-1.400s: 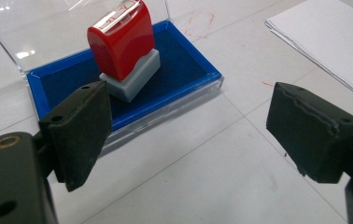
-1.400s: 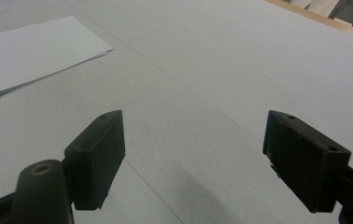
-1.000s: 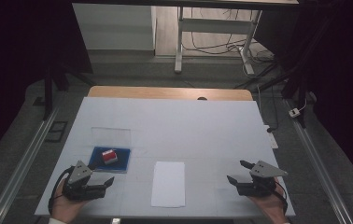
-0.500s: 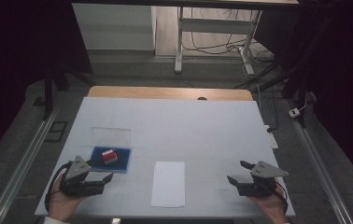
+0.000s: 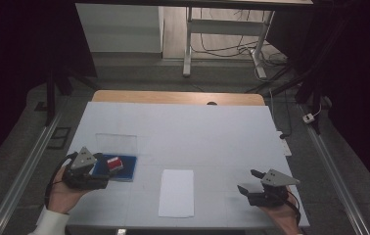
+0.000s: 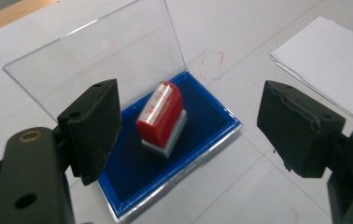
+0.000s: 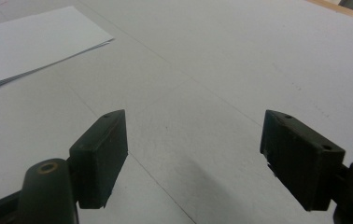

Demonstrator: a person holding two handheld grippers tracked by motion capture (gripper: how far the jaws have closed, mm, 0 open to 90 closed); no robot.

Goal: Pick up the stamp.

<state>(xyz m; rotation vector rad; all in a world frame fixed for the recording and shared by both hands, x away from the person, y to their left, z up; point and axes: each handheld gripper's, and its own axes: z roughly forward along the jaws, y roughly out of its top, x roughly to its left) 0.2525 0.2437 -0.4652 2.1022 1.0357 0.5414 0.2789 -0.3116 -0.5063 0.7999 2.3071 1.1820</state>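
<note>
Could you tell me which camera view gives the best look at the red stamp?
The left gripper view: the red stamp sits close and large on the blue ink pad, framed by open jaws. The high view shows it small; the right gripper view looks at paper and table instead.

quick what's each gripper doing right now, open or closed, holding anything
Left gripper: open, holding nothing, jaws either side of the red stamp.
Right gripper: open, holding nothing.

White-covered table (image 5: pixel 183 127): blue ink pad tray (image 5: pixel 124 169), paper stack (image 5: pixel 176 192) near front.
</note>
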